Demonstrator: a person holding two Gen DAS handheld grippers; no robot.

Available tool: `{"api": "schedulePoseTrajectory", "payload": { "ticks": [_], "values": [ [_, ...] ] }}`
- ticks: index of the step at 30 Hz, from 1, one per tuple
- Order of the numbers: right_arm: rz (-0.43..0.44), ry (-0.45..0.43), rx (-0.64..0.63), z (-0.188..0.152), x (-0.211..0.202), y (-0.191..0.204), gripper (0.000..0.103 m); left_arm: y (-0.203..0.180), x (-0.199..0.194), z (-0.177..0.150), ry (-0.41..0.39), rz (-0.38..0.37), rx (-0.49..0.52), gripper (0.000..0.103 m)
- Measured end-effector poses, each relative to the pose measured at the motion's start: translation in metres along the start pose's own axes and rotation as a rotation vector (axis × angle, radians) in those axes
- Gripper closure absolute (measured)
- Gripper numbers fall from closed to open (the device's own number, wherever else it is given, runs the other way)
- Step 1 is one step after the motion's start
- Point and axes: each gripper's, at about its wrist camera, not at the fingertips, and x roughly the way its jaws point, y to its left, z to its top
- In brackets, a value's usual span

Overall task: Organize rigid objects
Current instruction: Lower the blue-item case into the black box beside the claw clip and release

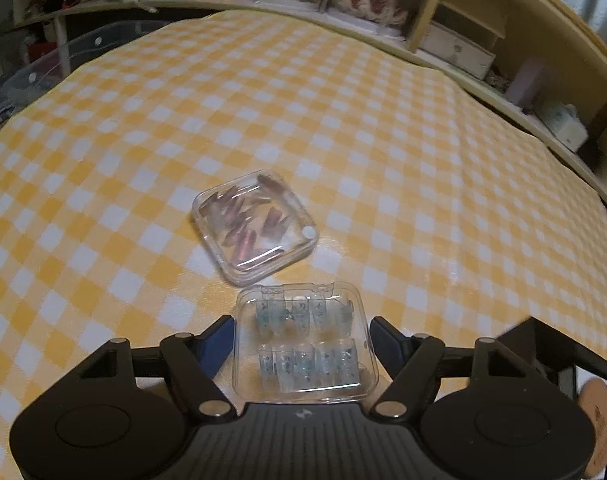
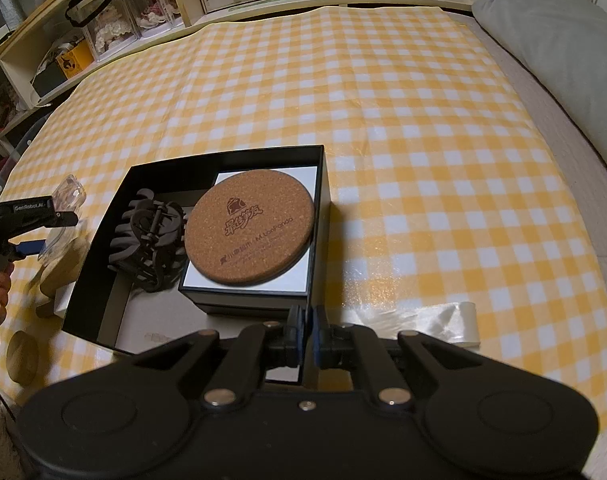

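Note:
A clear hinged box of pale blue pieces (image 1: 305,344) lies on the yellow checked cloth between the fingers of my left gripper (image 1: 301,326). Both blue pads touch its sides, so the gripper is shut on it. Just beyond lies a second clear box (image 1: 255,226) with reddish-brown pieces, tilted and closed. My right gripper (image 2: 308,316) is shut with nothing in it, just above the near wall of an open black box (image 2: 223,154). That box holds a dark hair claw (image 2: 147,236) and a round cork coaster (image 2: 249,226) on a smaller white-topped box (image 2: 303,176).
A person's hand holds the left gripper (image 2: 35,220) at the left edge of the right wrist view. Round cork pieces (image 2: 21,356) lie left of the black box. A roll of clear film (image 2: 463,324) lies to its right. A grey pillow (image 2: 563,60) borders the cloth, and shelves (image 1: 455,48) line the back.

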Motion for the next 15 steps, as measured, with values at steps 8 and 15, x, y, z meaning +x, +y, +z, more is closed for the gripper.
{"api": "schedulePoseTrajectory", "payload": {
  "ticks": [8, 15],
  "values": [
    [-0.001, 0.0, -0.002, 0.0, 0.0, 0.0, 0.097, -0.031, -0.051, -0.015, -0.054, -0.108, 0.084, 0.029],
    [-0.002, 0.0, -0.004, 0.0, 0.0, 0.0, 0.097, -0.061, -0.089, -0.043, 0.022, -0.264, 0.159, 0.029]
  ]
}}
